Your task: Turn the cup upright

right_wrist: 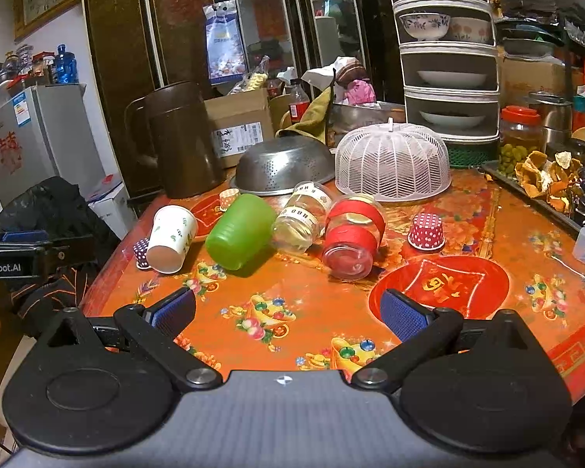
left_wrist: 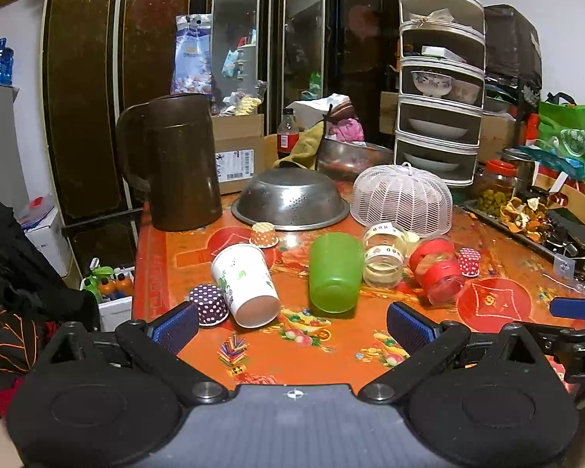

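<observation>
Several cups lie on their sides on the orange table point(left_wrist: 300, 355): a white paper cup point(left_wrist: 245, 284) point(right_wrist: 171, 238), a green plastic cup point(left_wrist: 334, 273) point(right_wrist: 239, 232), a clear glass cup point(left_wrist: 384, 255) point(right_wrist: 302, 218) and a red-banded glass cup point(left_wrist: 438, 269) point(right_wrist: 352, 238). My left gripper point(left_wrist: 292, 327) is open and empty, just short of the white and green cups. My right gripper point(right_wrist: 288, 314) is open and empty, nearer the table's front edge, short of the red-banded cup.
Small dotted cupcake liners point(left_wrist: 208, 304) point(right_wrist: 427, 232) sit upside down among the cups. Behind stand a brown jug point(left_wrist: 175, 163), an upturned steel colander point(left_wrist: 290, 202), a white mesh food cover point(left_wrist: 401, 199) and a tiered dish rack point(left_wrist: 438, 85). A tray of peels point(right_wrist: 546, 179) is at right.
</observation>
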Tool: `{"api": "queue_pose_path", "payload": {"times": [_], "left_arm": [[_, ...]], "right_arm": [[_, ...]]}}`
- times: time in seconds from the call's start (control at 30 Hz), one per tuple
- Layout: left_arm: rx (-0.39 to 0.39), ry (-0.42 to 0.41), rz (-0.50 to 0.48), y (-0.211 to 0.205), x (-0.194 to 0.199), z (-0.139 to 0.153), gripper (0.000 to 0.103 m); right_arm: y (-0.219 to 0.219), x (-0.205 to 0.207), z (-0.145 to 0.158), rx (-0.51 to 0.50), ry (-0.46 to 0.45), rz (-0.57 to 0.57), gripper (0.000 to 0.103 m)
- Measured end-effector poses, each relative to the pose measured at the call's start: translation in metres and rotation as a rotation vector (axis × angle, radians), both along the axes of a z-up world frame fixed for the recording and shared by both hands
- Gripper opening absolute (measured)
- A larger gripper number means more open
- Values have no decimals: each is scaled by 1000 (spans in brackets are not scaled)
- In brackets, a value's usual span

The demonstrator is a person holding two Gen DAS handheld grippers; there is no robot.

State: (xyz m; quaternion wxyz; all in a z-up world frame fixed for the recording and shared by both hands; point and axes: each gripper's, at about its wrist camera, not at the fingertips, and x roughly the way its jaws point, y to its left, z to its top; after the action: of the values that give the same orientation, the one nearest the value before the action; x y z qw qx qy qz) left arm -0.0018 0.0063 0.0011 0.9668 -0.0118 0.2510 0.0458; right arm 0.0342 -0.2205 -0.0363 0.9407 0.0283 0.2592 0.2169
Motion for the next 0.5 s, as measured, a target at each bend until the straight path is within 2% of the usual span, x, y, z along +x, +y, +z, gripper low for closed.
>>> {"api": "queue_pose_path", "payload": {"times": [0.5], "left_arm": [[-30,24,4,1,1,-4,103]], "right_arm": [[-1,-1,2,15,-3,25,102]]}}
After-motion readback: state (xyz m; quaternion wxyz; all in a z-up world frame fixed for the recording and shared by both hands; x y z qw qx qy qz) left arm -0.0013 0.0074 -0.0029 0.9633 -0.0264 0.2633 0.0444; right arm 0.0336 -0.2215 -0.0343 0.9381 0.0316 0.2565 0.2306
